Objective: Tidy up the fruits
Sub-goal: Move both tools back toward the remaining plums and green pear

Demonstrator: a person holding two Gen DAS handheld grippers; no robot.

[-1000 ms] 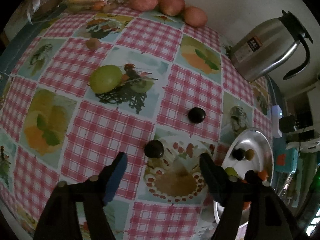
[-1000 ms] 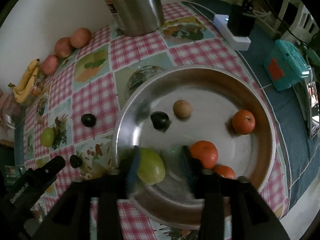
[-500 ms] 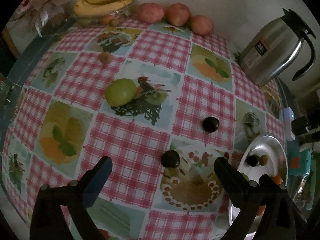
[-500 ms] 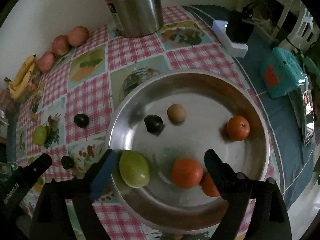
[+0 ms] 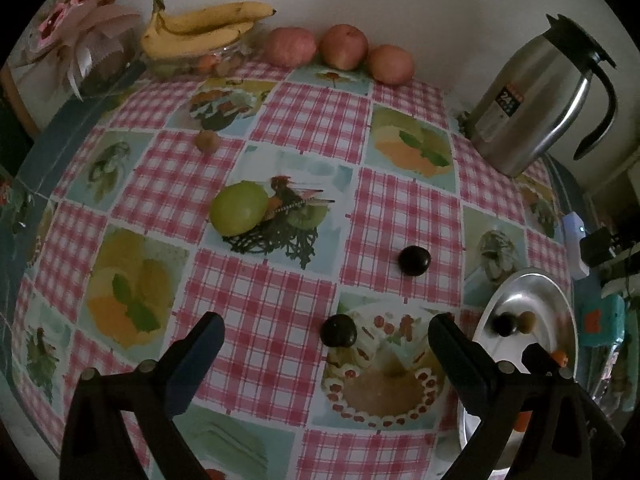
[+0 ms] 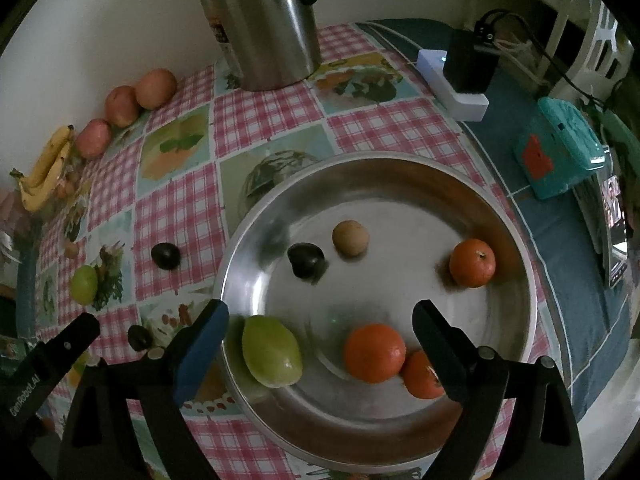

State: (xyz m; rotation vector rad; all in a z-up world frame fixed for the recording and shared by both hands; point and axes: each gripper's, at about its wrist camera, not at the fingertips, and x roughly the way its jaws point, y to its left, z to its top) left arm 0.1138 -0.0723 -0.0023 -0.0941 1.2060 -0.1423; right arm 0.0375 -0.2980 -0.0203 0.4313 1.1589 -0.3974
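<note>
My right gripper (image 6: 320,312) hangs over the near part of the steel dish (image 6: 516,240), its jaws opening. A green fruit (image 6: 272,350) and an orange (image 6: 374,353) lie in the dish between its fingers, untouched by the pads. The dish also holds two more oranges (image 6: 472,263), a dark plum (image 6: 306,260) and a brown fruit (image 6: 351,238). My left gripper (image 5: 325,322) is open above the cloth, and a dark plum (image 5: 339,331) lies between its fingertips. Farther off lie another plum (image 5: 415,261), a green fruit (image 5: 239,208) and a small brown fruit (image 5: 207,141).
A steel jug (image 5: 532,100) stands at the back right. Bananas (image 5: 200,32) and three red apples (image 5: 344,46) line the wall. A white power strip (image 6: 452,80) and a teal box (image 6: 560,160) lie right of the dish. The table edge runs along the left.
My right gripper's jaws spread off the green fruit, which now lies loose in the dish. The left gripper's jaws widened and its view tilted up toward the wall.
</note>
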